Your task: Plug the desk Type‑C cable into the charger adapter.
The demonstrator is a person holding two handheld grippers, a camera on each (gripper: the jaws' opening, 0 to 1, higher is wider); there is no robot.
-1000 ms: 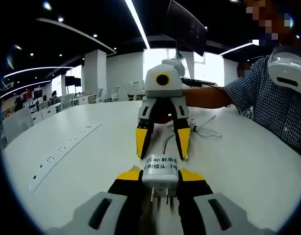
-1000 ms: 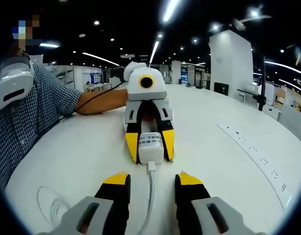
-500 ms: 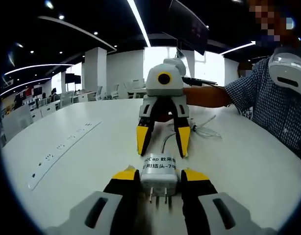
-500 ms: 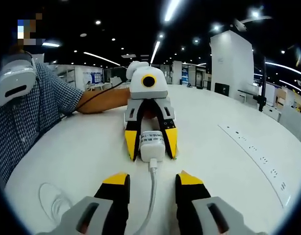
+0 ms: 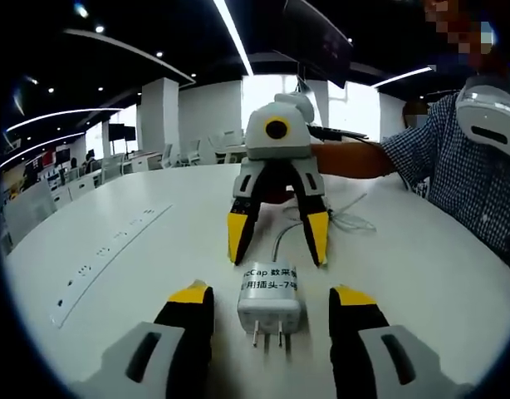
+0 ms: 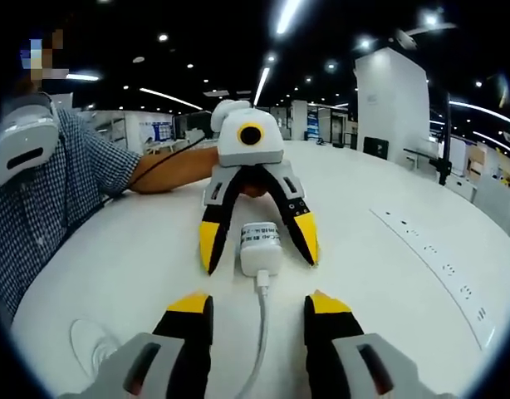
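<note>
A white charger adapter (image 5: pixel 270 293) lies on the white table, prongs toward the left gripper view's camera. My left gripper (image 5: pixel 272 296) stands open around it, jaws apart on either side and touching nothing. Seen from the right gripper view, the adapter (image 6: pixel 260 248) sits between the left gripper's (image 6: pixel 257 243) spread yellow tips. The white Type‑C cable (image 6: pixel 259 332) has its plug seated in the adapter's near end. My right gripper (image 6: pixel 258 304) is open, and the cable runs loosely between its jaws. In the left gripper view the right gripper (image 5: pixel 278 238) faces me, open, with the cable (image 5: pixel 280 239) between its tips.
A long socket strip (image 5: pixel 105 249) is set into the table (image 6: pixel 404 283); it also appears as the strip (image 6: pixel 438 259). Loose cable loops (image 6: pixel 93 349) lie near a person in a checked shirt (image 6: pixel 47 191), whose forearm rests on the table.
My left gripper's jaws have spread apart and let go of the adapter, which now lies on the table. The right gripper stays open over the cable.
</note>
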